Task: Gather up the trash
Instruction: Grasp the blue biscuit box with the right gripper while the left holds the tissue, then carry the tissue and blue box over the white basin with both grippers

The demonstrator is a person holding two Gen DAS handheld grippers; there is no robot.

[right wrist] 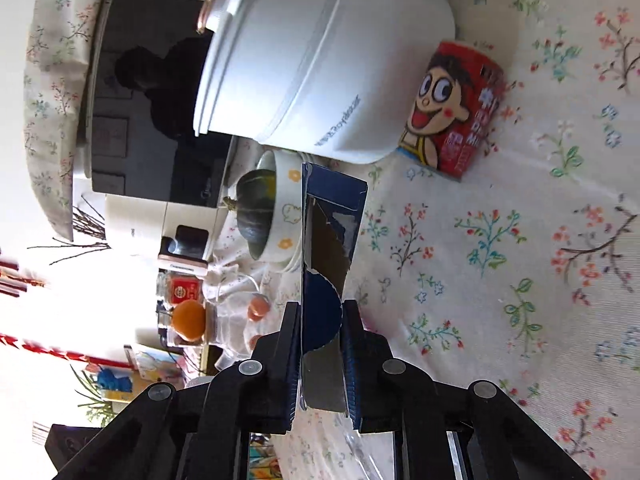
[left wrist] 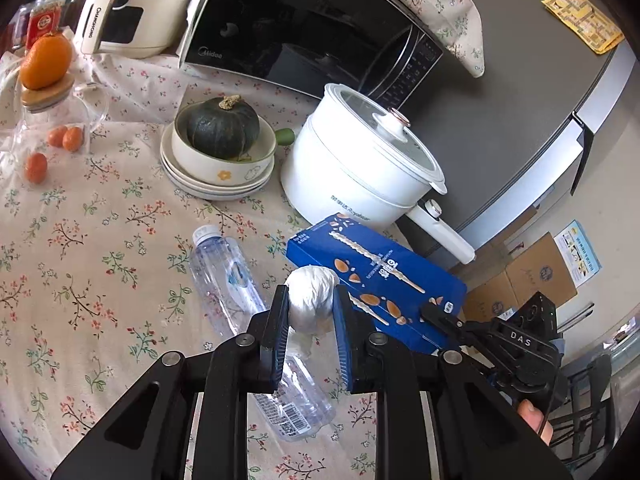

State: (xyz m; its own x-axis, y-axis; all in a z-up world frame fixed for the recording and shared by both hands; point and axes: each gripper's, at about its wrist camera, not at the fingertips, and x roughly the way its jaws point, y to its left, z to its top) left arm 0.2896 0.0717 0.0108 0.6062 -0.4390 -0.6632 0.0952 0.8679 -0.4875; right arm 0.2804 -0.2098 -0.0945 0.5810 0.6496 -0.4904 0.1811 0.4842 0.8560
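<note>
Both tongs are loaded: the left tongs (left wrist: 310, 304) pinch a crumpled white paper wad (left wrist: 311, 294) above the counter (left wrist: 80, 240), and the right tongs (right wrist: 320, 320) clamp the end of the blue box (right wrist: 326, 240) near the counter's right edge. Pickup looks under way; next, each piece needs carrying to a bin, none visible, while the empty bottle (left wrist: 240, 292) and red can (right wrist: 456, 112) remain.

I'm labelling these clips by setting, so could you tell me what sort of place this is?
Most likely a home kitchen or dining corner: a microwave and white electric pot stand on a floral tablecloth beside a grey fridge.
</note>
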